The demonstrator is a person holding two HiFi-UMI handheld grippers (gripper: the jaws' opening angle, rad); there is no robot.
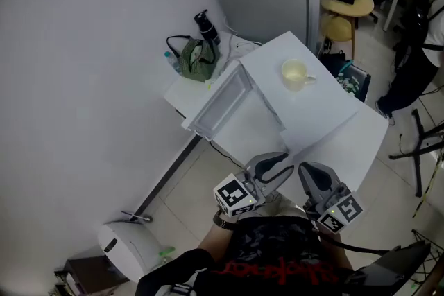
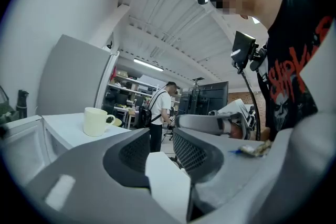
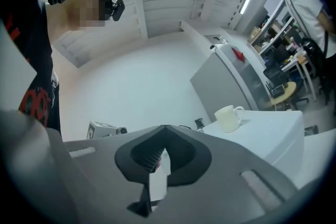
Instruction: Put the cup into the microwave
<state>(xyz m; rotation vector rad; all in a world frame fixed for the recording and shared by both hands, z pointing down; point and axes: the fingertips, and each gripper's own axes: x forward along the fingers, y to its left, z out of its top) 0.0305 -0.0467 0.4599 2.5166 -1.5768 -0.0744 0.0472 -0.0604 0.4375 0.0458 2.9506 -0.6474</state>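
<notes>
Head view: a white microwave (image 1: 326, 102) sits on a white table (image 1: 357, 143), its door (image 1: 225, 104) swung open to the left. The cup (image 1: 295, 74), pale yellow and upright, stands on the microwave's top, about mid-surface and a little toward the far corner, with its handle pointing right. Only this view shows the door's inner frame, and also the green bag (image 1: 196, 57) and black bottle (image 1: 206, 25) at the table's far left corner. Both tools hang off the table's near edge, well apart from the cup. The left gripper (image 1: 281, 164) has its jaws parted by a narrow gap with nothing in them. The right gripper (image 1: 309, 170) is clenched on nothing.

Left gripper view: the left gripper (image 2: 161, 131) shows that gap between its mesh-lined jaws. The cup (image 2: 96, 121) appears in profile on the flat top. Only here does a second person (image 2: 160, 107) appear, in a white shirt with a backpack, standing before dark monitors (image 2: 207, 96).

Right gripper view: the right gripper (image 3: 165, 127) shows its jaw tips meeting. The cup (image 3: 227, 118) stands alone on the white top, handle to the right.

Writing: each gripper carries a cube of black-and-white square markers (image 1: 236, 196). The holder's black shirt (image 2: 294, 76) bears red lettering, too warped to read.
</notes>
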